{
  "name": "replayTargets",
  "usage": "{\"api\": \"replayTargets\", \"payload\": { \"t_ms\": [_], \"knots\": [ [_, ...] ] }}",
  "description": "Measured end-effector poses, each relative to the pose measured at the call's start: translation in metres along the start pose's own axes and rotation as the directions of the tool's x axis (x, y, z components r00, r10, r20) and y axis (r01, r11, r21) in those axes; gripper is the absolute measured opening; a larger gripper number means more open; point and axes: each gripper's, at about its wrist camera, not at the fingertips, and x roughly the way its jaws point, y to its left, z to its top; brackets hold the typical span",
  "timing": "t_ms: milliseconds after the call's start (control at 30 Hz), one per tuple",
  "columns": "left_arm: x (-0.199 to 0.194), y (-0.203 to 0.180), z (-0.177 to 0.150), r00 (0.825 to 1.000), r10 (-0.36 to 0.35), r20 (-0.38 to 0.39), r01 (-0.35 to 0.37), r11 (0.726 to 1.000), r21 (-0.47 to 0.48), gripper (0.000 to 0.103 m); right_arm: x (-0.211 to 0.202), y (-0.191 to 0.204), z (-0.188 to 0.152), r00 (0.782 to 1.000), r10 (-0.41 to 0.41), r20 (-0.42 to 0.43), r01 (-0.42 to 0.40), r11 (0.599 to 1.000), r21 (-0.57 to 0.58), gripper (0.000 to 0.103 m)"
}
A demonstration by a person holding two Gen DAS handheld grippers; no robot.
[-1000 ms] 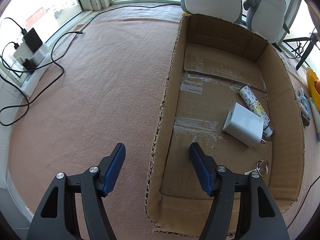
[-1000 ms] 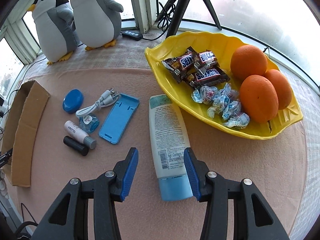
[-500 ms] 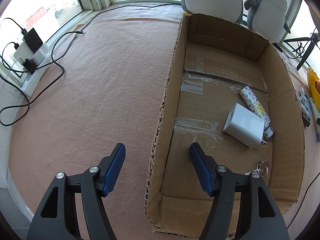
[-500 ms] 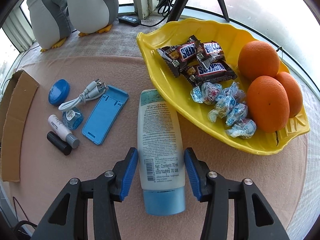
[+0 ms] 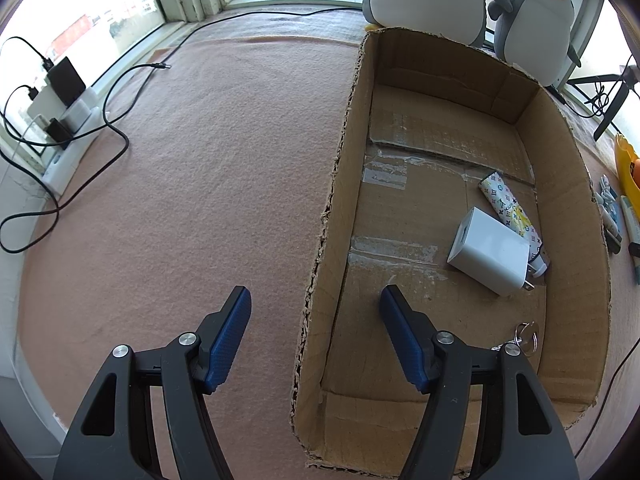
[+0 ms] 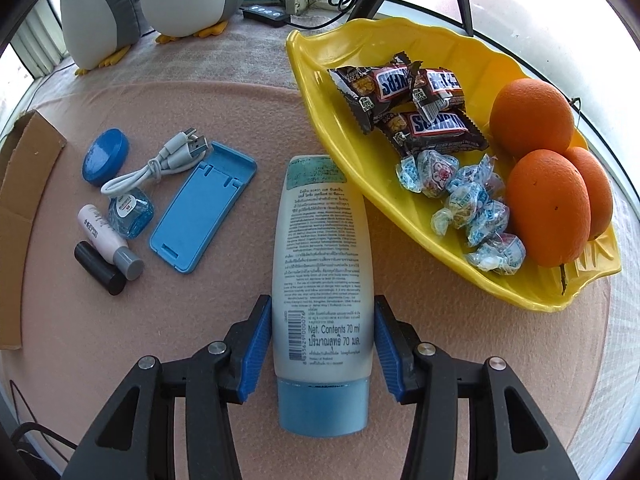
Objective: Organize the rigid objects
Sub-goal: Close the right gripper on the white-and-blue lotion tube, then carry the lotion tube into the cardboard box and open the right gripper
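Since a second ago my right gripper (image 6: 323, 322) has slid forward over the lotion tube (image 6: 322, 276), so the tube's lower body now sits between the blue pads, which lie right against its sides (I cannot tell whether they are pressing yet). It lies flat on the pink cloth (image 6: 240, 92), its crimped end tucked just under the rim of the yellow dish (image 6: 532, 300). My left gripper (image 5: 315, 304) has not shifted: jaws wide apart and holding nothing, it straddles the near left wall of the cardboard box (image 5: 328, 216). Inside the box lie a white charger (image 5: 488, 256), a patterned tube (image 5: 510, 208) touching it, and a key ring (image 5: 527, 334). Left of the lotion sits a blue phone stand (image 6: 204, 210).
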Motion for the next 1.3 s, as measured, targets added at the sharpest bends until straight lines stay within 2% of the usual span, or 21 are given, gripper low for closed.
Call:
{"api": "replayTargets", "payload": {
  "t_ms": [333,567,800,1000,1300],
  "knots": [
    [0.0,0.001,0.0,1.0,0.003,0.002,-0.003,1.0,0.001,0.068,0.003,-0.007,0.0,0.999,0.037,0.017,-0.038,0.999,0.023,0.044],
    [0.0,0.001,0.001,1.0,0.004,0.002,-0.004,1.0,0.002,0.068,-0.006,-0.007,-0.021,0.993,0.082,0.085,-0.09,0.992,0.086,0.044],
    [-0.001,0.002,0.0,1.0,0.008,0.004,-0.008,1.0,0.008,0.068,-0.031,0.006,-0.04,0.984,0.089,0.152,-0.105,0.989,0.105,0.044],
    [-0.002,0.003,-0.003,1.0,0.004,0.006,-0.004,1.0,0.003,0.068,-0.06,0.039,-0.028,0.971,0.132,0.197,-0.146,0.988,0.058,0.044],
    [-0.001,0.0,-0.002,1.0,0.0,0.007,0.0,1.0,0.001,0.068,-0.102,0.125,-0.008,0.943,0.231,0.24,-0.216,0.972,-0.089,0.044]
  ]
}}
